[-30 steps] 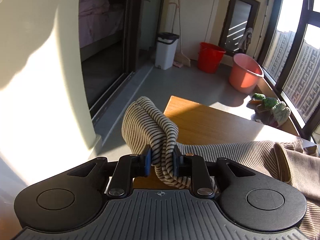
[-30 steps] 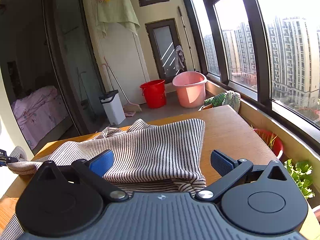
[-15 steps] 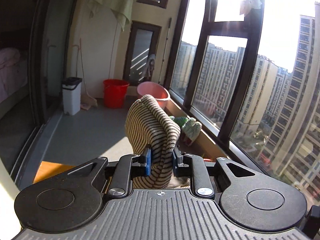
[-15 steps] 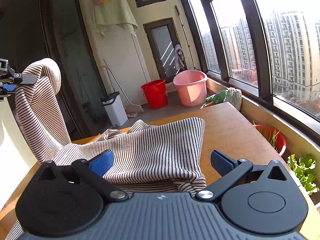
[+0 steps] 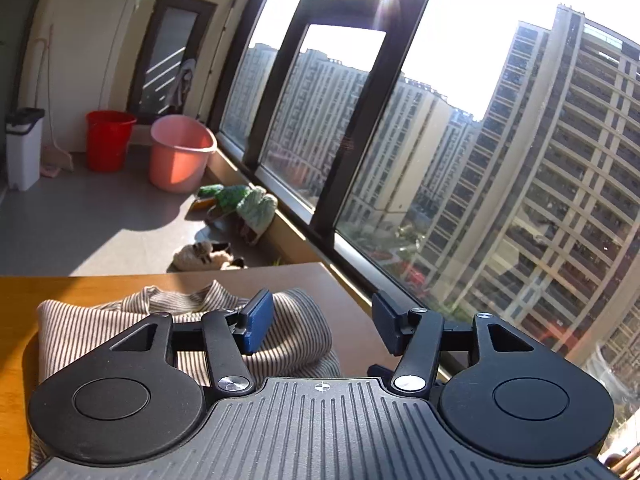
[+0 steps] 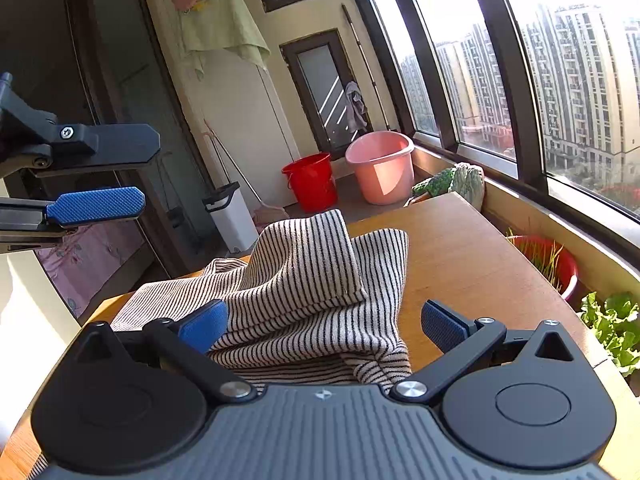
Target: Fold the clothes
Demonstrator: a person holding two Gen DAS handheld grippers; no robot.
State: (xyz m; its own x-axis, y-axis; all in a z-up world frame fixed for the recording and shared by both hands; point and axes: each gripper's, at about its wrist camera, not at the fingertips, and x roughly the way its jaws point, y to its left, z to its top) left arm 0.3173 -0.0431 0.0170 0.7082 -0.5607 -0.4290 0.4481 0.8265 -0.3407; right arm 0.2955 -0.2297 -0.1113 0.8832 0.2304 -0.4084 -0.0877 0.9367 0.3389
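Lying folded over itself on the wooden table (image 6: 472,256), the striped top (image 6: 312,280) sits near both tools. The left gripper (image 5: 322,322) is opening, nothing between its pads; the right gripper (image 6: 324,326) gapes wide, empty, above the cloth's near edge.

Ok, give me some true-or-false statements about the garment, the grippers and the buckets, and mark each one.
1. The striped garment lies on the wooden table. True.
2. The left gripper grips the garment. False: its fingers are opening and nothing is between them.
3. The right gripper is shut on the garment. False: it is open, fingers on either side of the cloth.
4. A sleeve is laid across the garment's body. True.
5. The pink bucket stands on the table. False: on the floor beside the red bucket.
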